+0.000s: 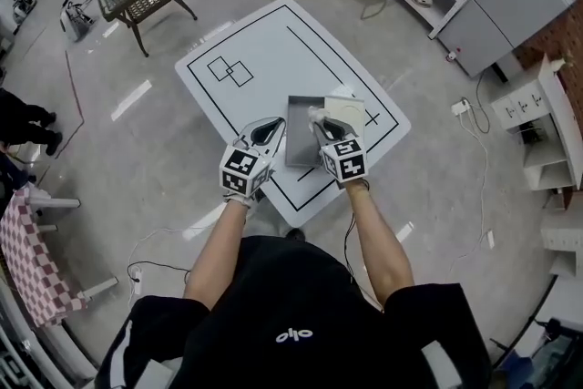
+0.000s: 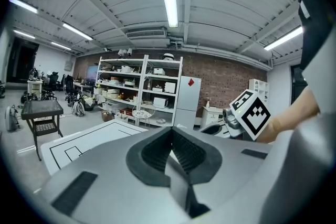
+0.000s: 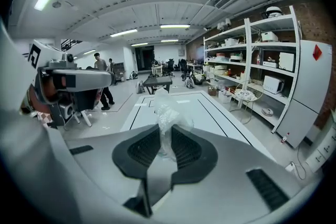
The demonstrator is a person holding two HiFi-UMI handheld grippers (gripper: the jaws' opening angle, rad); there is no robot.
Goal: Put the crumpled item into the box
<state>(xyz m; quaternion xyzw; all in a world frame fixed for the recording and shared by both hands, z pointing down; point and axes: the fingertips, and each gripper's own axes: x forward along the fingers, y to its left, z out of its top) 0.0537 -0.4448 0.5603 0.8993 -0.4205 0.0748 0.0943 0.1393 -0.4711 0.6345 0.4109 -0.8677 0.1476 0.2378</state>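
Right hand-held gripper [image 3: 166,136] clamped on 1 crumpled plastic wrap [image 3: 168,117]; left hand-held gripper [image 2: 171,134] jaws together, empty. 1 box [image 1: 299,130] on mat [image 1: 273,41].

I record the crumpled item [image 3: 167,115] as thin clear plastic film, glossy and heavily creased. The right gripper [image 3: 166,134] has a smooth, matt grey plastic shell. The left gripper [image 2: 171,134] has the same finish, with black, ribbed, rubber-like pads [image 2: 156,152]. The box [image 1: 303,130] looks matt grey, and I cannot tell its material. The mat [image 1: 273,41] is a smooth white sheet with printed black lines. The floor [image 1: 437,196] is grey, polished and faintly glossy. The wall [image 2: 231,78] is rough brick.
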